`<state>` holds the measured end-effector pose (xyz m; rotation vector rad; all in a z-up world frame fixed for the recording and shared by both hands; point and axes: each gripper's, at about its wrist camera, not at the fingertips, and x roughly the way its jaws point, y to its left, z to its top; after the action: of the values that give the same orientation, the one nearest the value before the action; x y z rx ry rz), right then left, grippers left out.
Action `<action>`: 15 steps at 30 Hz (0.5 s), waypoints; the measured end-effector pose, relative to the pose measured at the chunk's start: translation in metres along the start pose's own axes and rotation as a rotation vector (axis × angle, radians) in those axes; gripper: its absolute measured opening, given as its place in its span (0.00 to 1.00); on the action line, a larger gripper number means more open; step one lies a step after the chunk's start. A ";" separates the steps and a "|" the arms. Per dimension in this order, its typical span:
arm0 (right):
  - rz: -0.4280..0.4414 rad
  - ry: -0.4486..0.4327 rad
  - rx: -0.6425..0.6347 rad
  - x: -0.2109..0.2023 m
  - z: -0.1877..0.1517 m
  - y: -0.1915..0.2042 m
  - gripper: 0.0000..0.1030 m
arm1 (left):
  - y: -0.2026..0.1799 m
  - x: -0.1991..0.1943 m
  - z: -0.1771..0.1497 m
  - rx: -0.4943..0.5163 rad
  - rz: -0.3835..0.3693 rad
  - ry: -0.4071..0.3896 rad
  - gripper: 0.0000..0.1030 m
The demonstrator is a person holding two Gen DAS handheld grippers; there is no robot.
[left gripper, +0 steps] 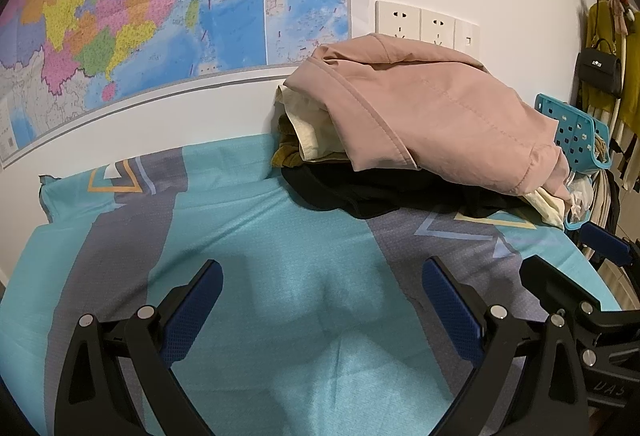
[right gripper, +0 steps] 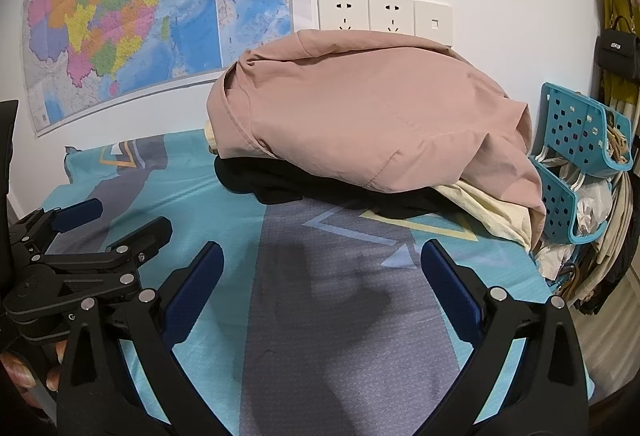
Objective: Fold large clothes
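Item 1, nearest: left gripper [left gripper: 322, 284], black frame with blue padded fingers, held wide apart and empty above the bedsheet. Its side is also seen at the left edge of the right wrist view, with fingertips of the holding hand [right gripper: 24, 376] below it.

Item 2: right gripper [right gripper: 322, 268], same build, likewise spread wide with nothing between the pads; a dark shadow is cast on the sheet beneath it.

Item 3: teal and grey patterned bedsheet [left gripper: 248, 220], flat, with bare working space in front.

Item 4, farther: heap of large clothes against the wall. A dusty-pink jacket-like garment [right gripper: 360, 116] is draped on top; a black garment [right gripper: 280, 188] lies under it, with cream fabric [right gripper: 492, 212] showing at its edges. Nothing is folded yet, as far as can be judged.

Item 5: blue perforated plastic basket [right gripper: 580, 132], just beside the heap's right end.

Item 6, farthest: coloured wall map [left gripper: 140, 4] and white wall sockets [right gripper: 384, 16].

Risks: if the pink layer is pinched too deep, the garments beneath may be dragged along; a pull toward the right may snag the basket.
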<state>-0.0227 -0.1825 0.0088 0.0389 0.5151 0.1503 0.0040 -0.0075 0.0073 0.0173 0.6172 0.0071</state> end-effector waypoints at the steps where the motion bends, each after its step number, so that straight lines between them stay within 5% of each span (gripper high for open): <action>1: 0.000 0.000 0.001 0.000 0.000 0.000 0.95 | 0.000 0.000 0.000 -0.001 0.000 0.001 0.93; 15: -0.003 0.005 0.000 0.002 0.000 0.001 0.95 | 0.001 0.003 -0.001 -0.004 -0.003 0.007 0.93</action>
<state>-0.0210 -0.1812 0.0074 0.0381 0.5199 0.1477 0.0057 -0.0064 0.0048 0.0125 0.6240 0.0053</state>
